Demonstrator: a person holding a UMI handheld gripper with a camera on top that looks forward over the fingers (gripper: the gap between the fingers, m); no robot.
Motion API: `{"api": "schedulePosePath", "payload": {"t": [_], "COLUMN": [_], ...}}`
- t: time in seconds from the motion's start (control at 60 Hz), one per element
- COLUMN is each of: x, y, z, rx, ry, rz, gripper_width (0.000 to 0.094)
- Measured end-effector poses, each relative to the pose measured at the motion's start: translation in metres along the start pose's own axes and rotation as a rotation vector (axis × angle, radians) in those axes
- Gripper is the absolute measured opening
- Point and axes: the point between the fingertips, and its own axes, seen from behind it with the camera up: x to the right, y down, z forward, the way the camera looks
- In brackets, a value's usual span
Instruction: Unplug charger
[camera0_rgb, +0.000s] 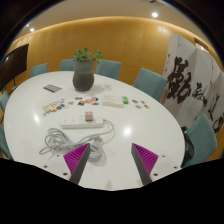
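Observation:
A white power strip (85, 124) lies on the round white table (150, 125), well beyond my fingers. A small charger (88, 116) is plugged into its top. A white cable (62, 141) lies coiled in loops beside the strip, just ahead of my left finger. My gripper (112, 158) is open and empty above the table's near part, its magenta pads (77, 157) wide apart with only bare table between them.
A potted plant (85, 70) stands at the table's far side. Small items (80, 100) and a phone (52, 88) lie near it. Teal chairs (150, 82) ring the table. A calligraphy screen (195, 85) stands at the right.

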Motion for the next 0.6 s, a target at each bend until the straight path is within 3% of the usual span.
{"api": "schedulePosePath", "payload": {"t": [0.133,0.317,0.533,0.6], "x": [-0.038,-0.091,-0.118,-0.119], "y": [-0.028,-0.060,-0.066,-0.063], "z": [0.064,0.176,0.246,0.253], "rx": [0.075,0.108,0.065,0.041], "ry": [-0.097,-0.127,-0.173,-0.176], "rz": [-0.017,-0.011,-0.029,-0.013], "gripper_width": [0.0872,0.0853,0.0771,0.0682]}}
